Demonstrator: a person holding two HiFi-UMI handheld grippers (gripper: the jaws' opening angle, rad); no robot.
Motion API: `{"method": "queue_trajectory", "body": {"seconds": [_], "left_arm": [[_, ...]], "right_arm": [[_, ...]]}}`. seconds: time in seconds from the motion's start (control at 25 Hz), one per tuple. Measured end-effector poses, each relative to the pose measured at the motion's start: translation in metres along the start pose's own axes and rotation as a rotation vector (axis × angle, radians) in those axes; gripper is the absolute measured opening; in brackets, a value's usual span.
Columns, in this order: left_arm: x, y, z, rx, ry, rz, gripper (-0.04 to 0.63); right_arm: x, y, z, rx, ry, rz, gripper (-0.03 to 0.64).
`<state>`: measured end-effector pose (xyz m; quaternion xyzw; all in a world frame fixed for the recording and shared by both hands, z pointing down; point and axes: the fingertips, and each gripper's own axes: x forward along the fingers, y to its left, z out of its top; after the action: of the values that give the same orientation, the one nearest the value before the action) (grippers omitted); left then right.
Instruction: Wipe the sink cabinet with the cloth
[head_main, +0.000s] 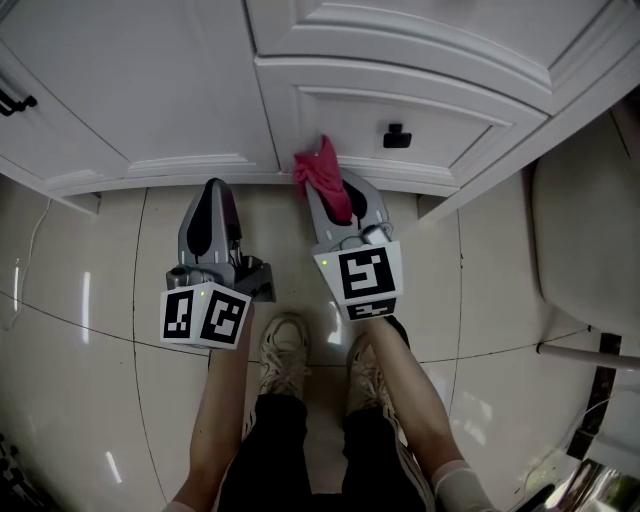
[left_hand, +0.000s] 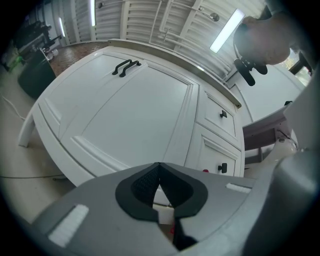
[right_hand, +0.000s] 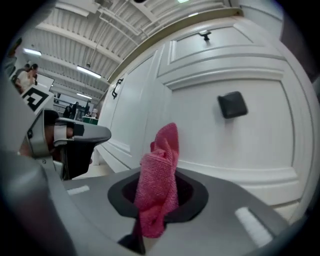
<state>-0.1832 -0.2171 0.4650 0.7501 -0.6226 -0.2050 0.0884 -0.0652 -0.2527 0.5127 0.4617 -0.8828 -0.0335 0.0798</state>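
Observation:
A pink cloth (head_main: 325, 176) (right_hand: 161, 172) sticks out of my right gripper (head_main: 334, 193) (right_hand: 157, 165), whose jaws are shut on it. Its free end stands just in front of the white sink cabinet (head_main: 180, 90) (right_hand: 200, 120), by the lowest drawer with a black knob (head_main: 397, 135) (right_hand: 232, 105); whether it touches the panel I cannot tell. My left gripper (head_main: 212, 200) (left_hand: 159, 167) hangs beside it at the left, shut and holding nothing, pointing at the cabinet door (left_hand: 120, 115) with two black handles (left_hand: 125, 66).
Glossy tiled floor (head_main: 90, 300) lies below the cabinet's base moulding (head_main: 200, 178). The person's shoes (head_main: 285, 350) stand close behind the grippers. A white toilet or basin edge (head_main: 590, 240) sits at the right. A thin cable (head_main: 35, 235) runs on the floor at the left.

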Motion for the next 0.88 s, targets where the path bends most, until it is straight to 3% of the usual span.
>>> {"method": "queue_trajectory", "body": {"seconds": [0.52, 0.76, 0.88], "left_arm": [[0.011, -0.041, -0.022, 0.031, 0.057, -0.093, 0.011], [0.018, -0.057, -0.027, 0.057, 0.073, -0.118, 0.011], [0.016, -0.072, 0.003, 0.076, 0.043, -0.123, 0.012]], "right_arm": [[-0.12, -0.182, -0.068, 0.185, 0.058, -0.472, 0.061], [-0.131, -0.194, -0.068, 0.211, 0.052, -0.475, 0.061], [-0.144, -0.177, -0.046, 0.292, 0.026, -0.444, 0.06]]}}
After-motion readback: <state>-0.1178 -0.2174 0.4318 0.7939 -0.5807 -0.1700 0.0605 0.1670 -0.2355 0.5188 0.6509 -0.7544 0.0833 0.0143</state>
